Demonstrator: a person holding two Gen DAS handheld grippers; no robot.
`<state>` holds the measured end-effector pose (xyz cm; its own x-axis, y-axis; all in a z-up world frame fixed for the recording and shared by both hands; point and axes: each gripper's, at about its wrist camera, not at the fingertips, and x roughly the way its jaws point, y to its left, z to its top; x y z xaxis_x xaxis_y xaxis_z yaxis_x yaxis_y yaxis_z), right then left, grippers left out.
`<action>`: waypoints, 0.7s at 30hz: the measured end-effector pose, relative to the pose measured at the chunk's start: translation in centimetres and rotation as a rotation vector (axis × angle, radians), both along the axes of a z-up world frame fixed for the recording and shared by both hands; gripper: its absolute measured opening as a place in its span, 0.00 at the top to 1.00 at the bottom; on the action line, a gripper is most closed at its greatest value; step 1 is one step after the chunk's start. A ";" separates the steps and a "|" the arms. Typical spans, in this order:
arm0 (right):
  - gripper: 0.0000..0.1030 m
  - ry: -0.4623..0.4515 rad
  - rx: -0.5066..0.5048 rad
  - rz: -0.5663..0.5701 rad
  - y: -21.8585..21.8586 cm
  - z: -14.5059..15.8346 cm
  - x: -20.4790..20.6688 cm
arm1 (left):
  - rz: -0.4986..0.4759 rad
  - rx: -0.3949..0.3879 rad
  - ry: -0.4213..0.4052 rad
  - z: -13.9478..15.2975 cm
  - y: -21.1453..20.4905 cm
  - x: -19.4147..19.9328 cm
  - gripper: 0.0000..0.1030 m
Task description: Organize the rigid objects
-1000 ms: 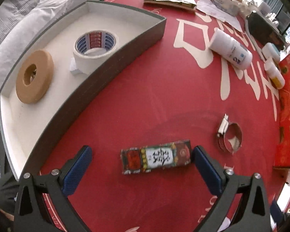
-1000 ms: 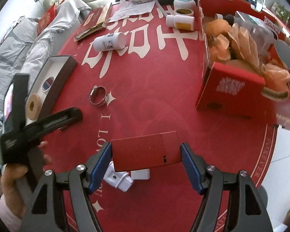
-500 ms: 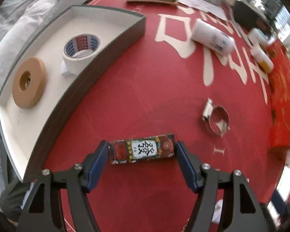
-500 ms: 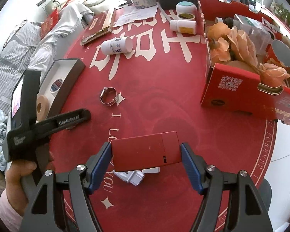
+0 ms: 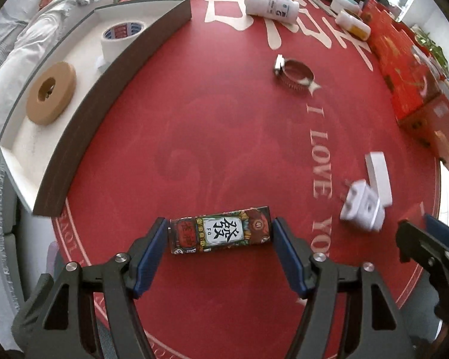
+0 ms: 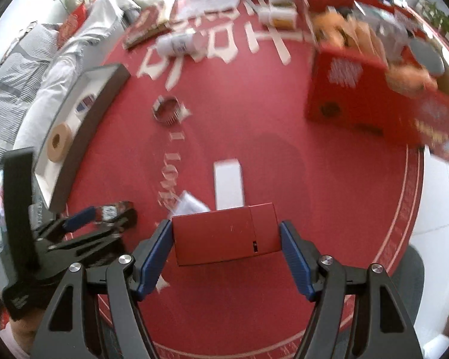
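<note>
Two boxes are now held, one in each claw. The printed box [image 5: 220, 234] sits endwise between the blue pads of the left claw [image 5: 220, 239], which a second ago stood spread wide around it and has since closed until both pads press on its ends. It hangs near the counter [image 5: 224, 119] edge closest to the person, just beside the end of the curved tray [image 5: 83, 137] at the left edge, where the brown ring [image 5: 51, 92] and the tape roll [image 5: 121, 37] already lie. The right claw [image 6: 226, 239] pinches the red box [image 6: 224, 233] as before. I judge that both boxes go into the tray next.
</note>
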<state>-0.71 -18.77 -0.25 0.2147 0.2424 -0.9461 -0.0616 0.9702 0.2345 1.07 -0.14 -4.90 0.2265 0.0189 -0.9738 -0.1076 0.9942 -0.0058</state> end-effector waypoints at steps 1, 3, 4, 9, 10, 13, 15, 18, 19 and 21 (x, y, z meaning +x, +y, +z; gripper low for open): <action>0.30 0.018 -0.002 -0.008 -0.3 -0.5 -0.5 | -0.002 0.001 -0.003 0.0 0.1 -0.2 0.29; 0.30 0.059 -0.017 -0.006 -0.7 -1.4 -1.1 | -0.004 0.002 -0.007 -0.2 0.1 -0.2 0.29; 0.30 0.081 -0.030 -0.007 -0.7 -1.9 -1.3 | -0.006 0.003 -0.010 -0.3 0.2 -0.3 0.29; 0.29 0.115 -0.154 0.079 0.9 -2.9 -1.8 | -0.012 0.009 -0.032 0.1 -0.5 -0.9 0.29; 0.29 0.114 -0.207 0.117 1.7 -3.1 -1.8 | -0.014 0.011 -0.036 -0.1 -0.9 -1.4 0.29; 0.29 0.088 -0.295 0.184 3.1 -3.1 -2.0 | -0.020 0.010 -0.047 0.0 -1.3 -3.1 0.29; 0.29 0.091 -0.291 0.181 2.9 -3.1 -2.0 | -0.019 0.008 -0.053 0.0 -1.2 -3.5 0.29; 0.29 0.101 -0.248 0.153 2.1 -3.1 -2.0 | -0.017 0.006 -0.052 0.4 -0.9 -3.7 0.29; 0.29 0.101 -0.248 0.154 2.0 -3.1 -2.0 | -0.017 0.005 -0.051 0.4 -0.8 -3.7 0.29; 0.29 0.102 -0.248 0.153 1.8 -3.1 -2.0 | -0.019 0.003 -0.047 0.7 -0.5 -3.9 0.29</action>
